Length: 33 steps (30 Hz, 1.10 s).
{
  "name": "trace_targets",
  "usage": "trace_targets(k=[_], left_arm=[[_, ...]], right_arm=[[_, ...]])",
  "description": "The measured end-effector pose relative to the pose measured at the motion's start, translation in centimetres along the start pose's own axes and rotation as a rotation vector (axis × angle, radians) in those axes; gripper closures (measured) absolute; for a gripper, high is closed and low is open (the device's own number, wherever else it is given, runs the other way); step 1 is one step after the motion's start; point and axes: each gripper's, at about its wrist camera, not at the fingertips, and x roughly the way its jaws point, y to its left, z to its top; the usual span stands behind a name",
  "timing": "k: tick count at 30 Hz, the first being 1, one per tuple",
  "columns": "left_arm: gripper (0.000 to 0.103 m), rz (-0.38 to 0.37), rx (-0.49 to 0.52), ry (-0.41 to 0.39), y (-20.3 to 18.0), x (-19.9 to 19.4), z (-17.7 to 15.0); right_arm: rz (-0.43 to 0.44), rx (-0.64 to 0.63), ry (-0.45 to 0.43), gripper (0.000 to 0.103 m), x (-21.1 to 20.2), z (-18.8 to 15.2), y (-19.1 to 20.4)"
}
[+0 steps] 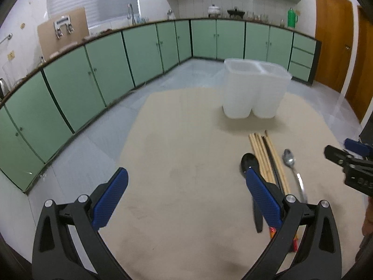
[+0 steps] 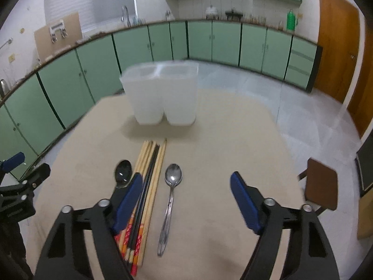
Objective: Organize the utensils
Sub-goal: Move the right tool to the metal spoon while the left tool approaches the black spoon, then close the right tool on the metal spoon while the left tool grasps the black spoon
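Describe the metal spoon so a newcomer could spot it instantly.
On the beige table, in front of the translucent two-compartment holder, lies a row of utensils. The metal spoon is rightmost, just right of the chopstick bundle. It is shiny silver, unlike the black spoon on the bundle's left.

The left tongs (image 1: 186,191) hide the black spoon's handle (image 1: 256,217) and part of the chopsticks (image 1: 268,158)

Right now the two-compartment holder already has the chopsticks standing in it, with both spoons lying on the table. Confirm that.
Not quite. The holder has nothing in it; the chopsticks lie flat on the table in a bundle between the black spoon and the metal spoon, as the right wrist view shows. Both spoons do lie on the table.
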Motion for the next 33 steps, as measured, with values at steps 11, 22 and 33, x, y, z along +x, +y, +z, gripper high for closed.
trace_targets(k=[11,22,33], left_arm=[[0.005,-0.027,0.027,0.084,-0.9,4.9,-0.3],[0.005,-0.11,0.077,0.128,-4.1,6.7,-1.2],[0.005,-0.109,0.137,0.202,-6.8,9.5,-2.1]], right_arm=[[0.023,0.014,0.128,0.048,6.3,-0.3,0.9],[0.022,0.002,0.137,0.075,7.5,-0.7,0.5],[0.043,0.042,0.147,0.075,7.0,-0.7,-1.7]])
